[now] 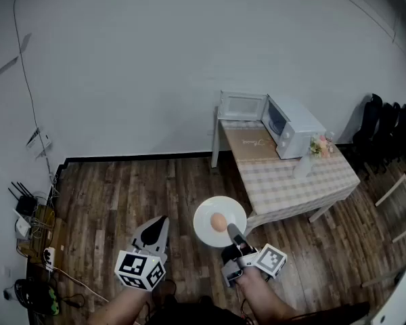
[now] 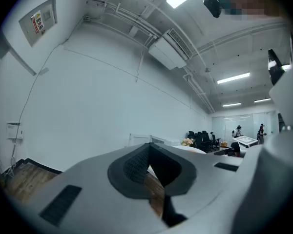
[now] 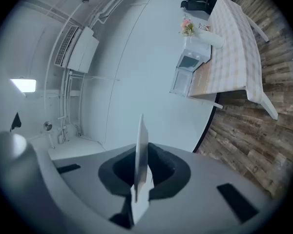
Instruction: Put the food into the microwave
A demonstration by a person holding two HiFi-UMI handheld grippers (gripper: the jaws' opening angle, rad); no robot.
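A white plate (image 1: 208, 214) with a brown egg-shaped food item (image 1: 218, 222) on it is held level above the wooden floor. My right gripper (image 1: 234, 233) is shut on the plate's near rim; in the right gripper view the plate (image 3: 141, 152) shows edge-on between the jaws. My left gripper (image 1: 155, 231) is at the lower left, jaws closed together on nothing, as the left gripper view (image 2: 149, 165) shows. The white microwave (image 1: 289, 124) stands on the far table with its door (image 1: 242, 105) swung open. It also appears far off as the microwave (image 3: 190, 61) in the right gripper view.
A table with a checked cloth (image 1: 304, 175) carries the microwave, a small flower bunch (image 1: 320, 145) and a white cylinder (image 1: 302, 166). Black office chairs (image 1: 386, 127) stand at the right. Cables and a power strip (image 1: 47, 256) lie at the left wall.
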